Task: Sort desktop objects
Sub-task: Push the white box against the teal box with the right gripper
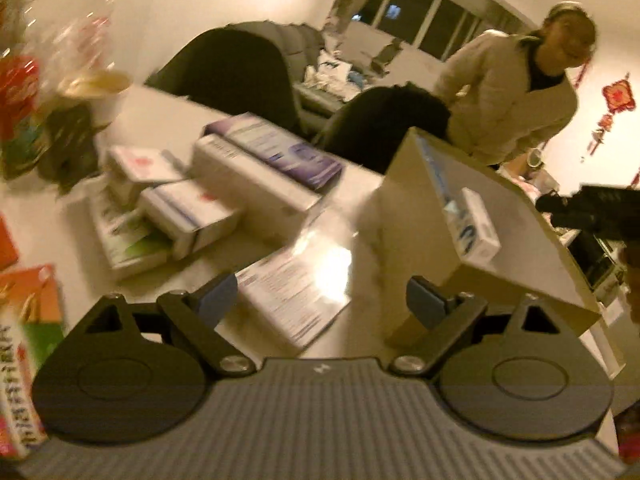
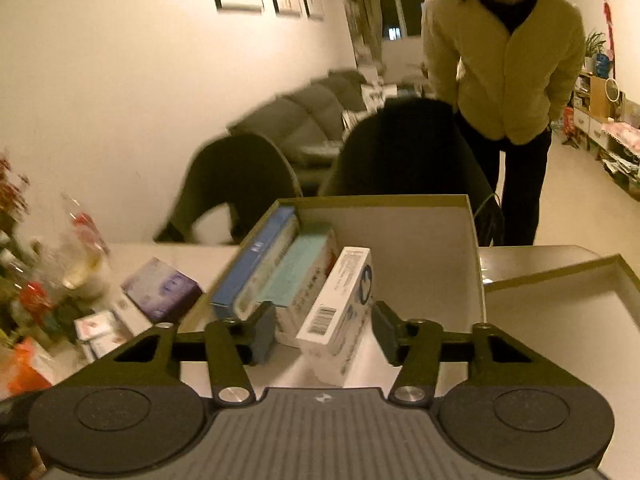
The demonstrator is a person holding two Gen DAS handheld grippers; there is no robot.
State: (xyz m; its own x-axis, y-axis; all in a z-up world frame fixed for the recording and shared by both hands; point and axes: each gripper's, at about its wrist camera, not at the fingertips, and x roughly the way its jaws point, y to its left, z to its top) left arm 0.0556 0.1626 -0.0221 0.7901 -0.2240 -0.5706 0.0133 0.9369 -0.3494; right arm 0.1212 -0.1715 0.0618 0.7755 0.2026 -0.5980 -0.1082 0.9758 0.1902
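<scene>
Right: right gripper (image 2: 324, 330) fingers apart, w/ white box (image 2: 338, 316) standing between, pads clear, inside cardboard tray (image 2: 472, 216). Left gripper (image 1: 322, 304) spread wide, empty, above flat leaflet box (image 1: 292, 292) on table (image 1: 168, 120).

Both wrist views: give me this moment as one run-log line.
left tongs: open, empty, over flat white leaflet box | right tongs: open, white barcode box between pads, ungripped | cardboard box: three packs inside
</scene>
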